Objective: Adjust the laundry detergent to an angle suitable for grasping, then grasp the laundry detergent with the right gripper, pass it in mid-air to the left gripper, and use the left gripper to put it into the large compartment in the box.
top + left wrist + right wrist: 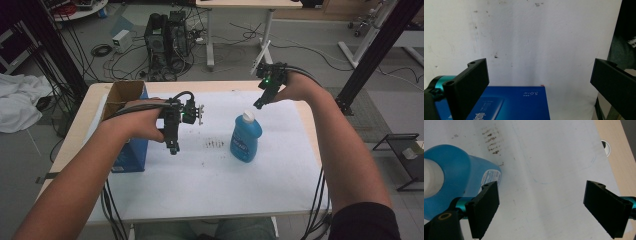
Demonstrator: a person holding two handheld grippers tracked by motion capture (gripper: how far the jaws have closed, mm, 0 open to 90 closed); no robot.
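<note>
1. Blue plastic bottle with white cap [246,136] stands upright mid-table on white paper sheet [210,185].
2. Right gripper [261,102], jaws wide open and empty, hovers at bottle's 1 o'clock; should descend squarely around the neck.
3. Left gripper [172,146], jaws apart and empty, hangs beside blue cardboard box [131,152].

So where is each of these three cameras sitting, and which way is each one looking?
High view: above the person's side, looking forward and down on the white-covered table; both forearms show, with left gripper and right gripper.
Left gripper view: rides the left gripper, facing down at the blue printed cardboard box; its open black jaws show.
Right gripper view: rides the right gripper, facing down beside the blue plastic bottle with white cap; open jaws show.
Shared: high and right gripper views both show the bottle.
</note>
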